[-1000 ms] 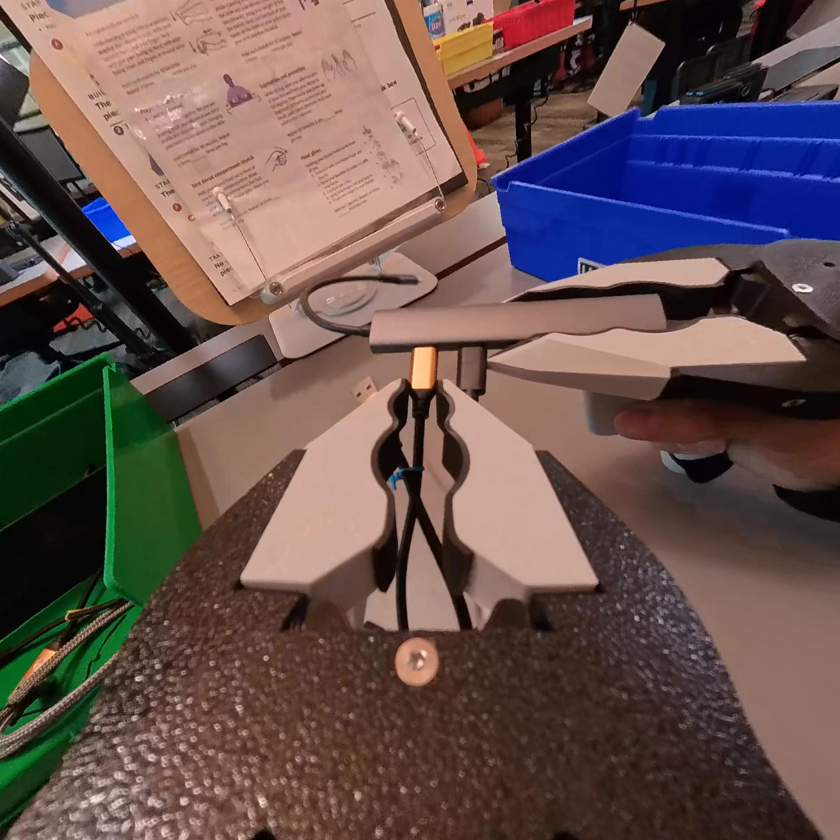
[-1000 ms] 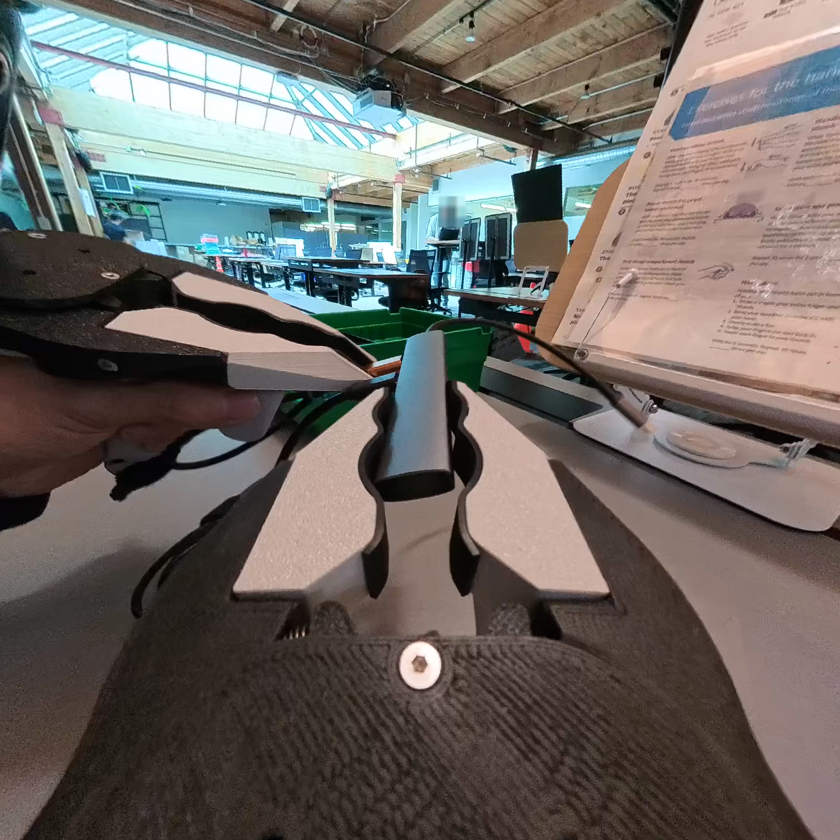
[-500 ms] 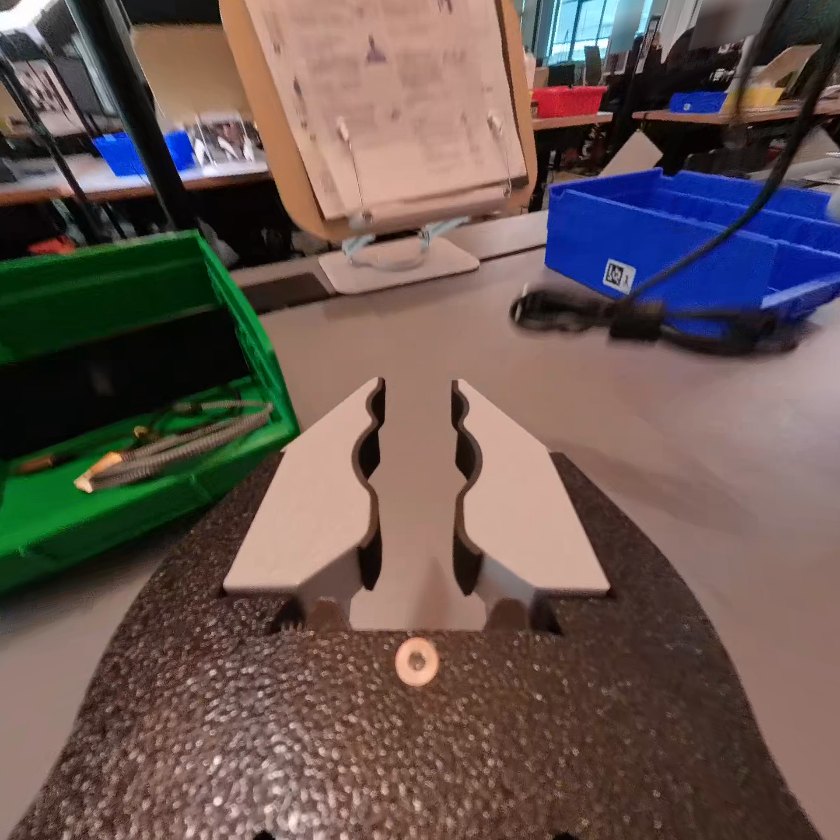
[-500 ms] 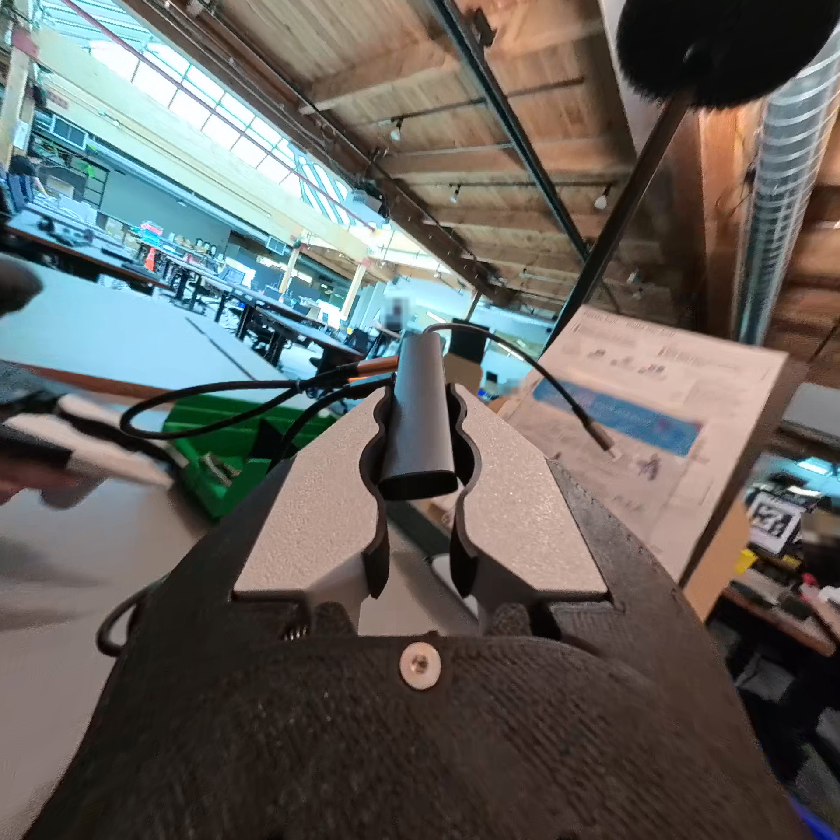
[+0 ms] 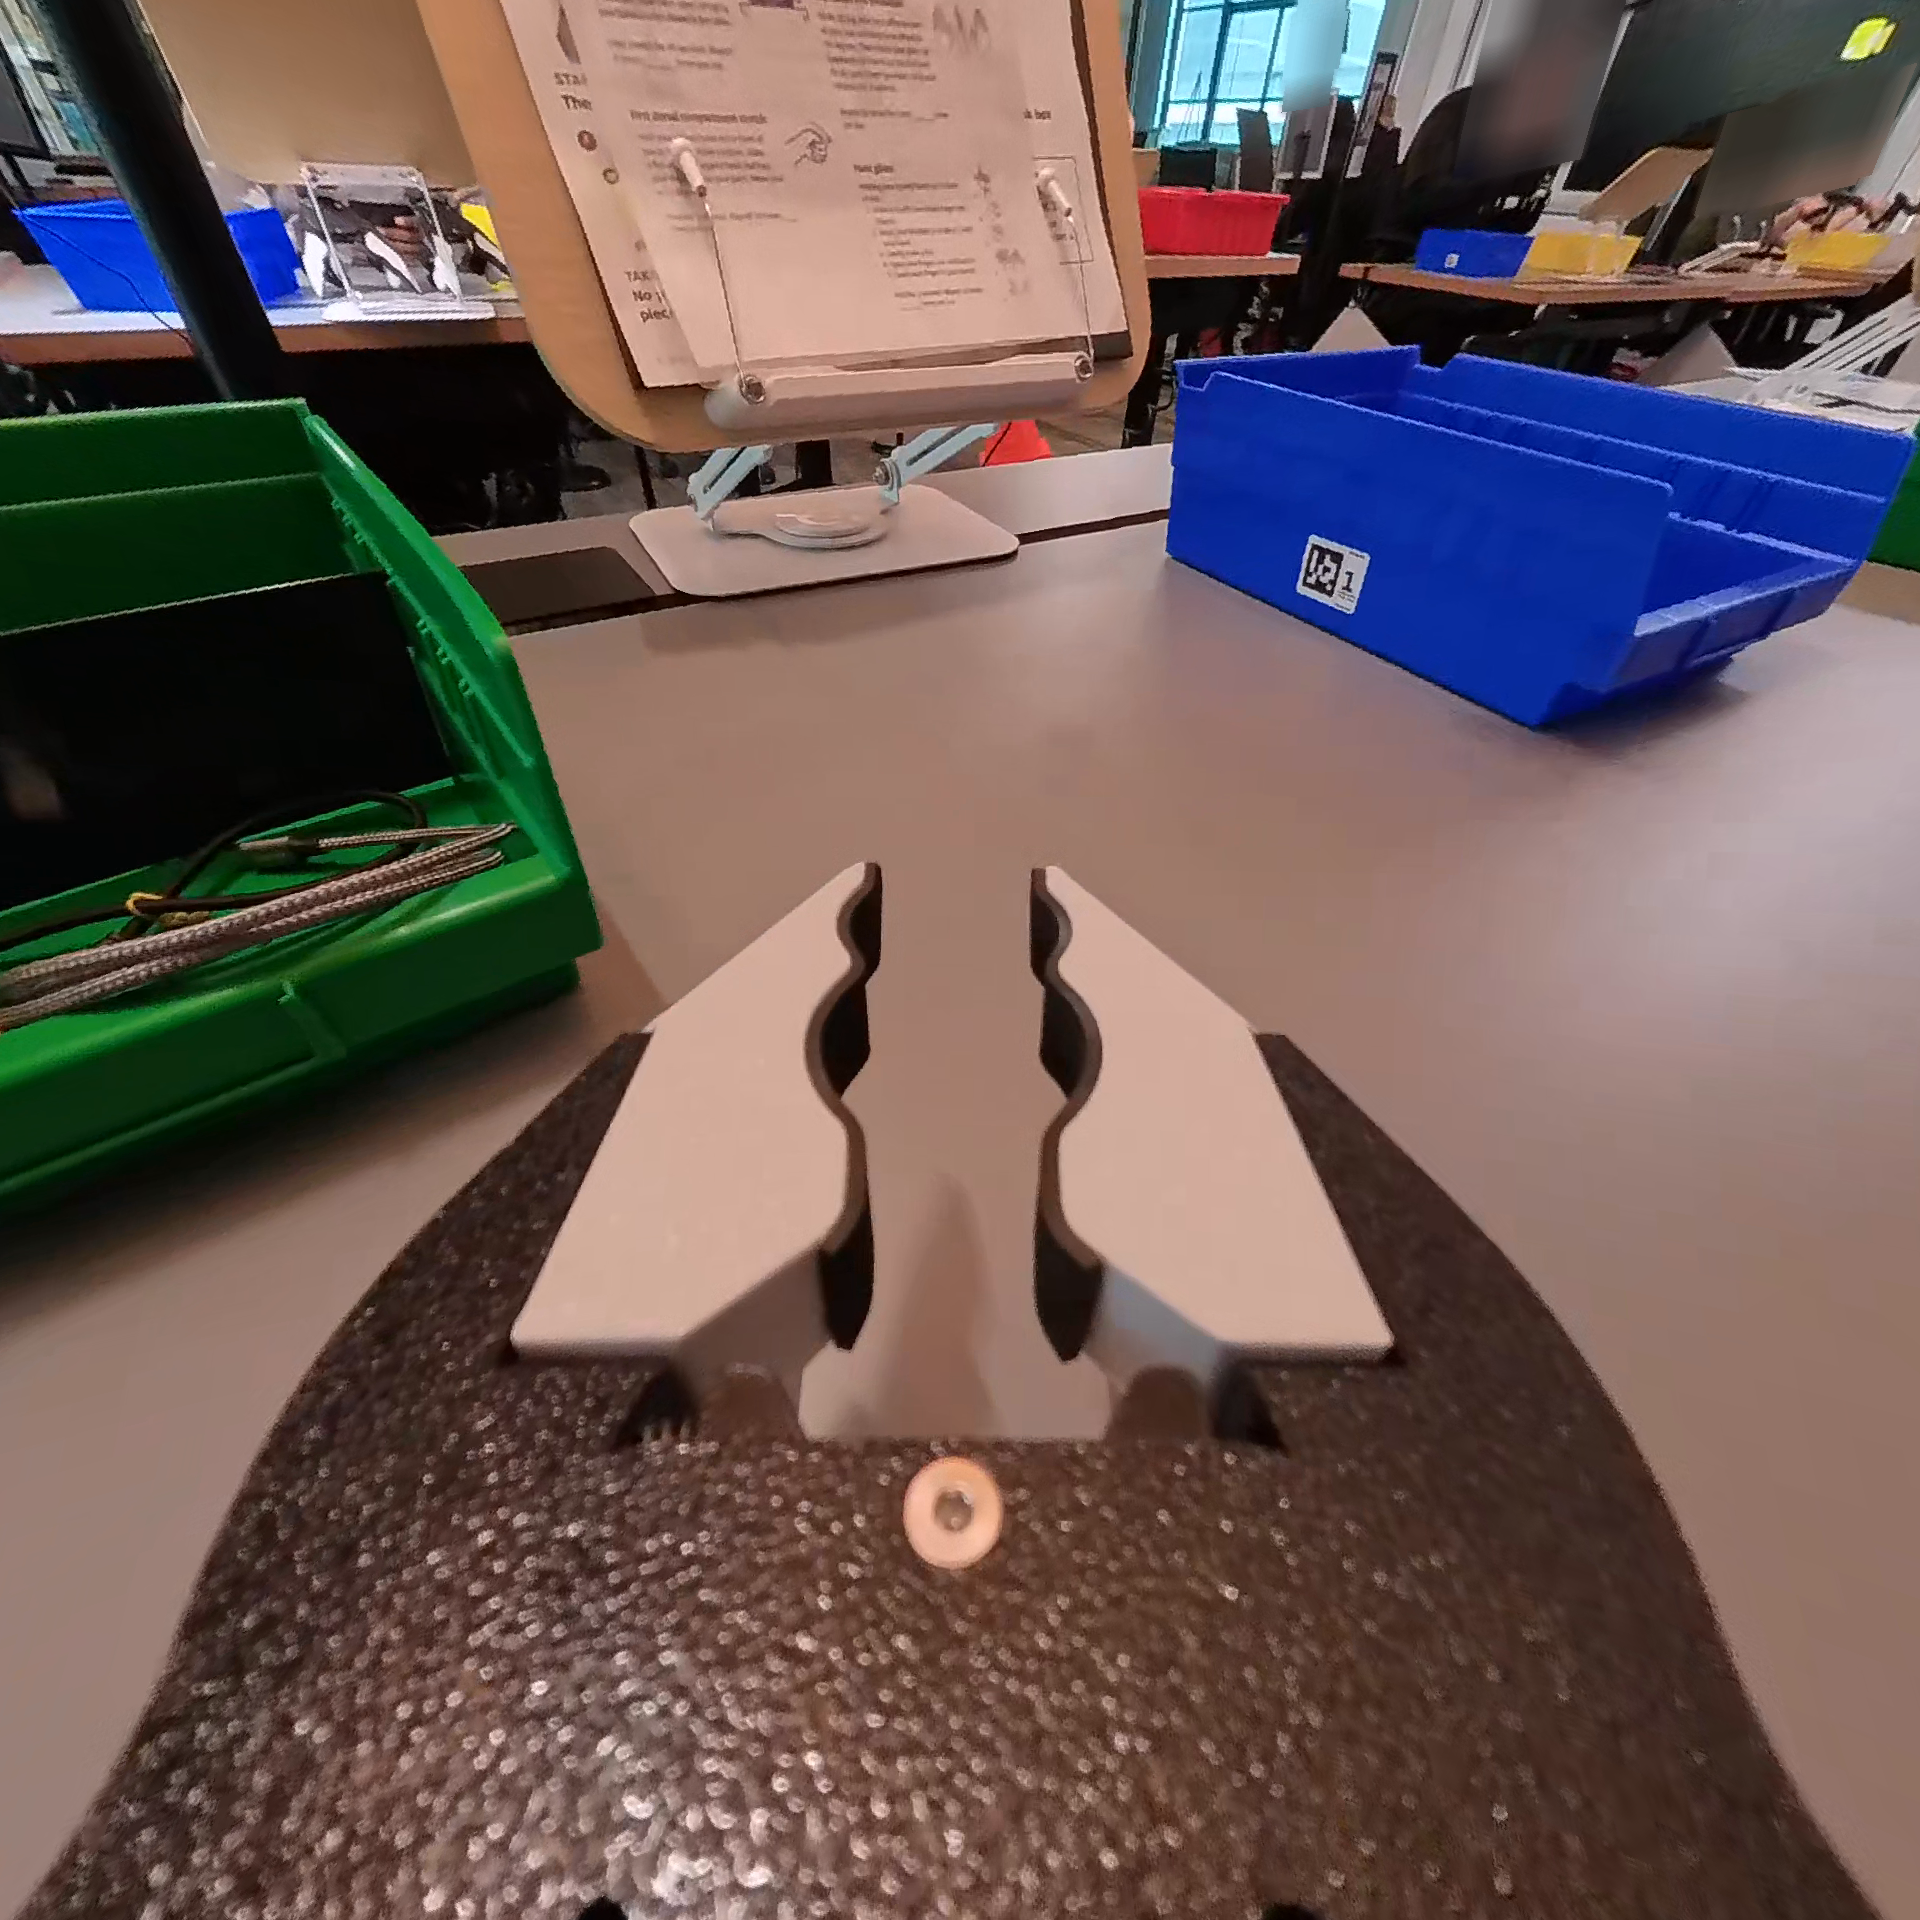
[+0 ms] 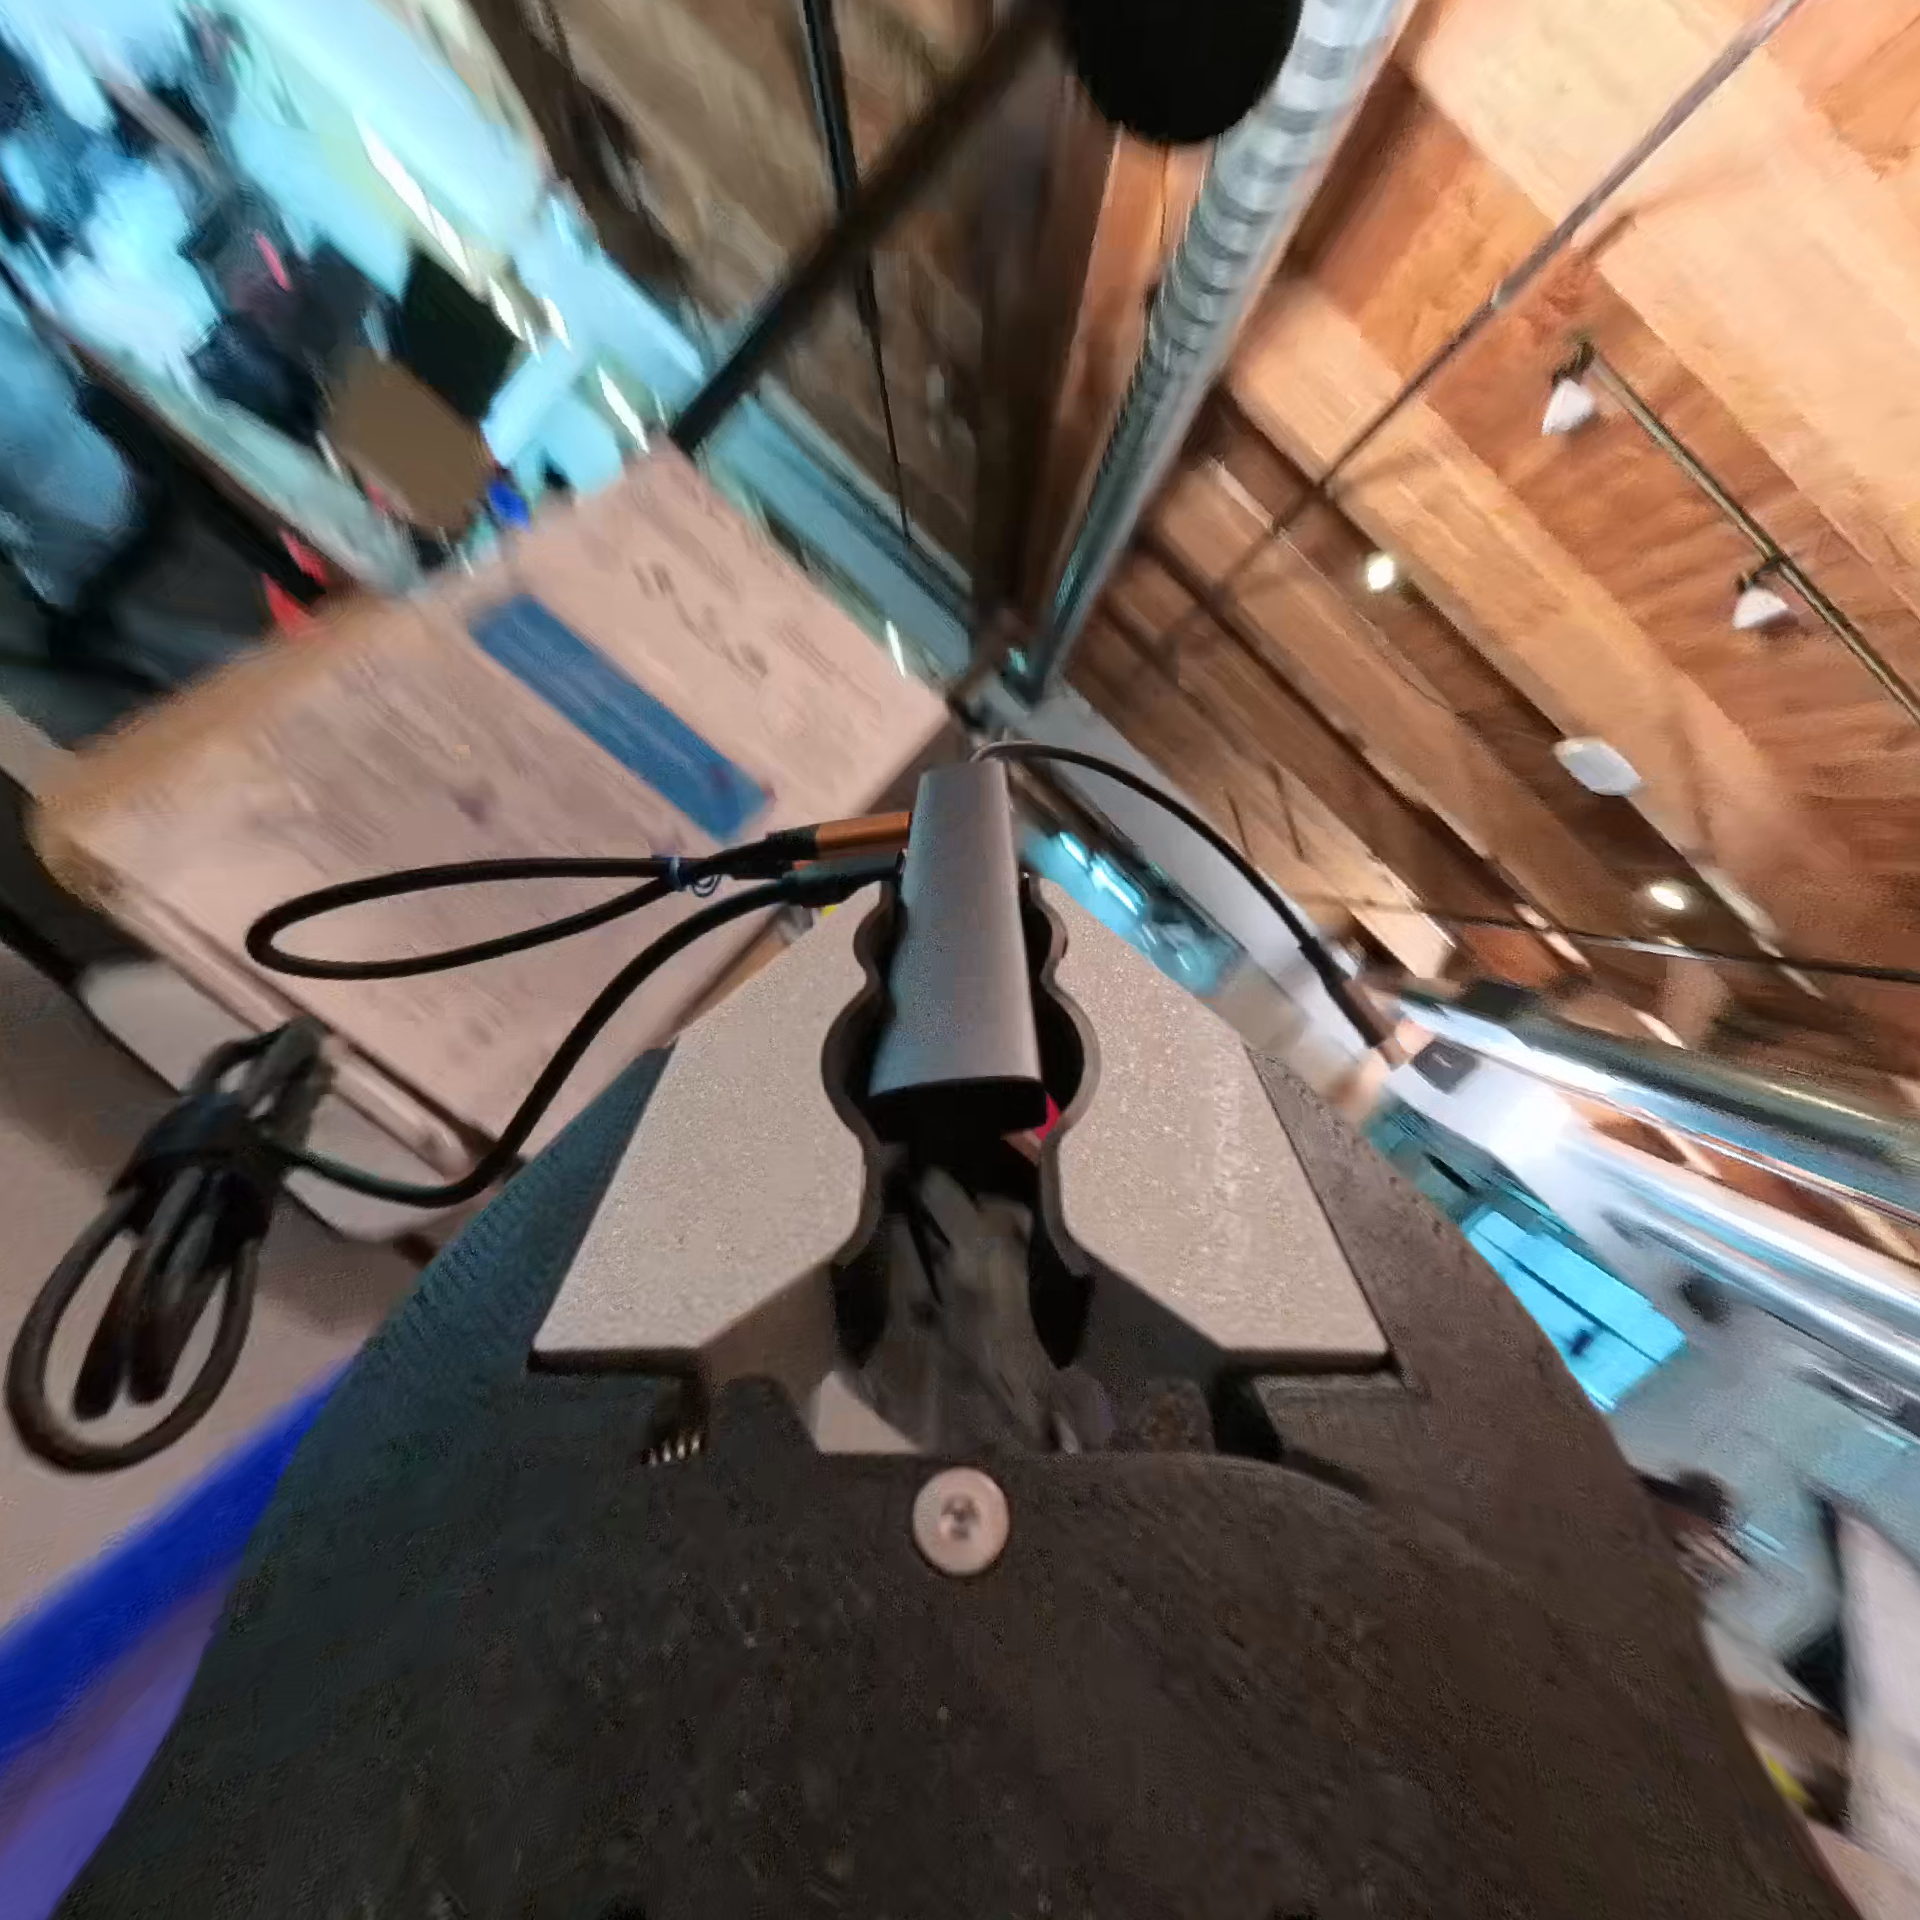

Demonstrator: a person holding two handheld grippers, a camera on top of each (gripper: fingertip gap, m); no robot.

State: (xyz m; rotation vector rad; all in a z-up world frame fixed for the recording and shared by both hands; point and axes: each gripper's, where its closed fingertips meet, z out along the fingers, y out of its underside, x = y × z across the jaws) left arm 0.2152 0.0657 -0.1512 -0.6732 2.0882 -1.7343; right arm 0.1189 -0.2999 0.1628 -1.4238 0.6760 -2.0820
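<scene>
My left gripper [image 5: 956,883] is open and empty, low over the grey table [image 5: 1143,831], between the green bin [image 5: 457,727] and the blue bin [image 5: 1455,582]. My right gripper [image 6: 961,904] is shut on a grey USB hub [image 6: 961,935] and holds it tilted up in the air. Two black cables [image 6: 582,935] are plugged into the hub's left side, one with an orange plug [image 6: 857,831]. They hang down to a tied cable bundle [image 6: 156,1268]. The hub's own short cable [image 6: 1247,904] curves off to the right.
The green bin at the left holds braided cables [image 5: 260,914]. A document stand [image 5: 831,208] with printed sheets stands at the table's far edge. The right wrist view is blurred and shows the stand [image 6: 468,748] and a wooden ceiling [image 6: 1558,468]. The left gripper's tips are roughly 50 cm from the right gripper's.
My left gripper let go of the cable plug and drew back, open, over the table. My right gripper lifted and tilted the hub upward and to the right, with the cables dangling from it.
</scene>
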